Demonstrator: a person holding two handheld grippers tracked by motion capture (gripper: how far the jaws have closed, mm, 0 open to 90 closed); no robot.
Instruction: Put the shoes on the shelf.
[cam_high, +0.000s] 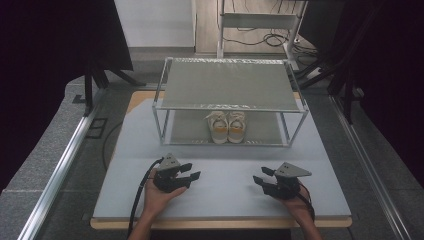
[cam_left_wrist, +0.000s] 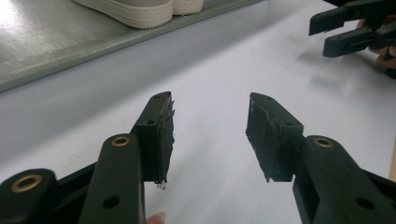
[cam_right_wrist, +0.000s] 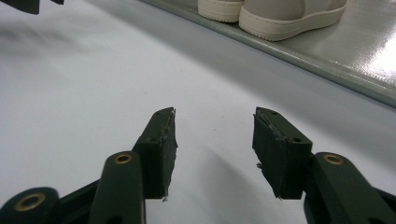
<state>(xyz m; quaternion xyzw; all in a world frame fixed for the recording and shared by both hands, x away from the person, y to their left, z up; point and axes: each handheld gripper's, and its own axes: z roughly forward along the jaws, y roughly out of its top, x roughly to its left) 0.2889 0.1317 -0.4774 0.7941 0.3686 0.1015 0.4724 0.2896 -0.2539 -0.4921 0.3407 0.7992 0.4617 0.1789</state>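
Shoes at twelve o'clock, both grippers empty.
Pair of shoes (cam_high: 227, 127) on lower rack shelf (cam_high: 187, 131), toes toward bench (cam_high: 225, 197) front; left gripper (cam_high: 194, 171) and right gripper (cam_high: 260, 177) agape, about equally near.

shoes (cam_high: 228, 128): pale cloth, smooth rubbery soles
rack (cam_high: 159, 96): shiny metal
table (cam_high: 225, 192): matt, smooth
pads (cam_left_wrist: 164, 135): rough, frayed

We stand in a lab-style recording bay: black curtains (cam_high: 45, 65) flank a grey table (cam_high: 225, 192), aluminium rails (cam_high: 60, 170) run beside the table, and loose cables (cam_high: 260, 37) lie beyond the table on the floor.
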